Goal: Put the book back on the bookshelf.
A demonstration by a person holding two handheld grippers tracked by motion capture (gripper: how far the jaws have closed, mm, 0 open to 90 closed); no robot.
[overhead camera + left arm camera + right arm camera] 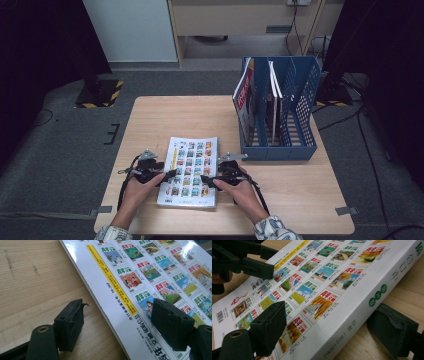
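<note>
Left gripper (161, 176) straddles the book's (191, 170) left edge, jaws spread, not pressing. Book lies flat near the table's (150, 120) front edge (cover of small pictures up). Right gripper (212, 181) brackets its spine, jaws apart; blue file rack (300, 115) stands far right

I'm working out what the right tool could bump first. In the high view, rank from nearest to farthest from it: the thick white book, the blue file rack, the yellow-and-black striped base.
1. Thick white book with small colour pictures: flat on the table, at the right tool.
2. Blue plastic file rack: farther back, on the right of the table.
3. Yellow-and-black striped base: on the floor beyond the table's far left corner.
</note>
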